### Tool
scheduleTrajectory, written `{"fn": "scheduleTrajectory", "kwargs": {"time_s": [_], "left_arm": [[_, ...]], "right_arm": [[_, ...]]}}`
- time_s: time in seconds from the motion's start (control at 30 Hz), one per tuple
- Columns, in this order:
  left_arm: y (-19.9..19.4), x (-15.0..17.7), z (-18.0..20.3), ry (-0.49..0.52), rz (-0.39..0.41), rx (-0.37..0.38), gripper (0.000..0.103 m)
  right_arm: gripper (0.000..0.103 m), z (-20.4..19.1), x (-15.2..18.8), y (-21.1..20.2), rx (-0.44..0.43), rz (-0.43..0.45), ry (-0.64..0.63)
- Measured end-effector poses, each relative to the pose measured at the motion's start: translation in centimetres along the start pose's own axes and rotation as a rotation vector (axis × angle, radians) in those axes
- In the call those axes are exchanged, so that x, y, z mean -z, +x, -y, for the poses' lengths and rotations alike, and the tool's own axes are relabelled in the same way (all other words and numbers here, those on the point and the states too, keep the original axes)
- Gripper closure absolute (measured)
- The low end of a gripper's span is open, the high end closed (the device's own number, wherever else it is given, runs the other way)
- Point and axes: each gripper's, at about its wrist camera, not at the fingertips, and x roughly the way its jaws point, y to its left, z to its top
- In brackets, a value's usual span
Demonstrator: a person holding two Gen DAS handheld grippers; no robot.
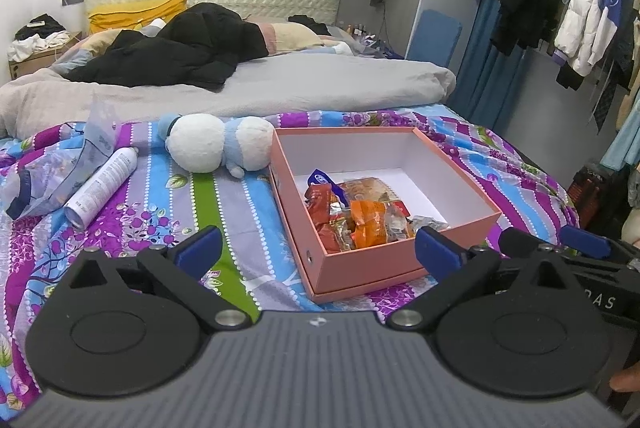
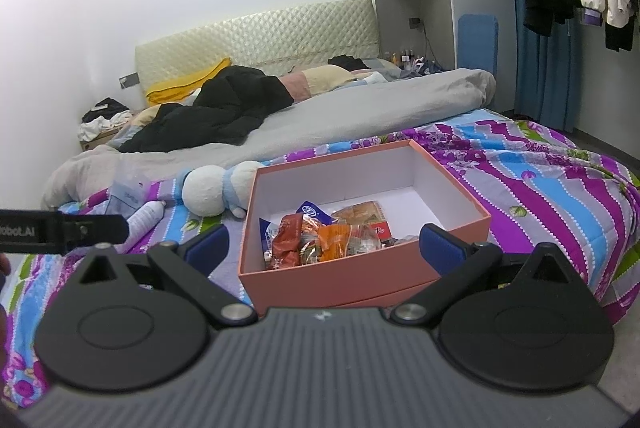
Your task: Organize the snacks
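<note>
Snack packets piled in the near end of the open pink box on the bed: light, crinkly, slippery film; pinch a packet's sealed edge. Left hand-held gripper and right hand-held gripper both spread wide, empty.

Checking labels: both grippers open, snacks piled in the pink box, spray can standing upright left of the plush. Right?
One error: the spray can lies on its side, as the left wrist view shows. The left gripper and right gripper are open, with snacks in the pink box.
</note>
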Motion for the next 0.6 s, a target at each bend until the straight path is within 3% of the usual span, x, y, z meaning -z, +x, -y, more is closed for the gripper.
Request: {"fn": "scheduleTrajectory", "kwargs": {"time_s": [0.6], "left_arm": [[-0.10, -0.03, 0.02, 0.002, 0.001, 0.013, 0.000]], "right_arm": [[0.000, 0.04, 0.07, -0.10, 0.005, 0.006, 0.009]]}}
